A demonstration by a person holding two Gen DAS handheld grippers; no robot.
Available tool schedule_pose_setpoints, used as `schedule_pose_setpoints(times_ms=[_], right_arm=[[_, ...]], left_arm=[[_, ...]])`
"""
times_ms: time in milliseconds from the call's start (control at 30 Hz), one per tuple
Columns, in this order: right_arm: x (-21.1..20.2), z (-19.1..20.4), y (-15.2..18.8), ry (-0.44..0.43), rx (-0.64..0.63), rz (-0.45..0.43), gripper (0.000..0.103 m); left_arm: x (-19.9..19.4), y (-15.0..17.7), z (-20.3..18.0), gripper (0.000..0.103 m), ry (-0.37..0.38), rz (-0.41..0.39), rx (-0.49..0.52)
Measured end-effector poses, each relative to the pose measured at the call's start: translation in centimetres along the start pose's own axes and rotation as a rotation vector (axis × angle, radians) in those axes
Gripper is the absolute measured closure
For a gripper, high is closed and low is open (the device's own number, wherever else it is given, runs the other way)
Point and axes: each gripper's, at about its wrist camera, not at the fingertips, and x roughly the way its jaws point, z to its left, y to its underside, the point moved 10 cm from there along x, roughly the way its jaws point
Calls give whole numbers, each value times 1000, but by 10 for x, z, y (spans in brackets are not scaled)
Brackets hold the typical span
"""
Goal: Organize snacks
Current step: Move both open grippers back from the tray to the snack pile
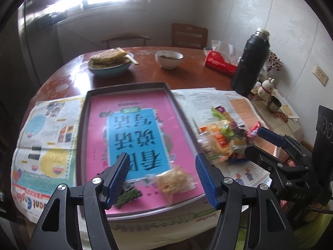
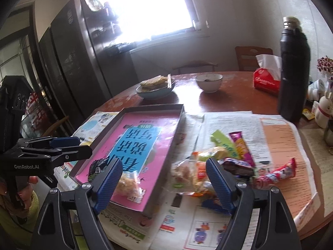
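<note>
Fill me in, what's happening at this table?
A person with a gripper in each hand is sorting snacks into a tray lined with a pink sheet. Two packets already lie in it: a clear one and a dark green one. The rest sit in a pile on newspaper right of the tray. Left gripper and right gripper are both open and empty.

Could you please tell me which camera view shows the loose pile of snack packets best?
The right wrist view: the pile of snack packets lies close and spread out, wrappers distinct. The left wrist view shows the same pile off to the right, blurred and bunched.
</note>
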Motion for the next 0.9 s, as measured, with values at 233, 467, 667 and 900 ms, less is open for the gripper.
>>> schedule_pose_setpoints(times_ms=[233,467,667,900], right_arm=[[-26,-26,-7,51,6,-46,19],[-44,-59,-11,107,60,-75,19],[-57,-82,-14,148,98,-102,19],[-63,-107,-9,183,139,-98,18]], left_arm=[[2,-19,-35,36,52,-18,37],[9,-28,-70,36,88,-17,92],[19,-33,-86,36,107,-2,107],[38,-34,-101,36,116,27,128]])
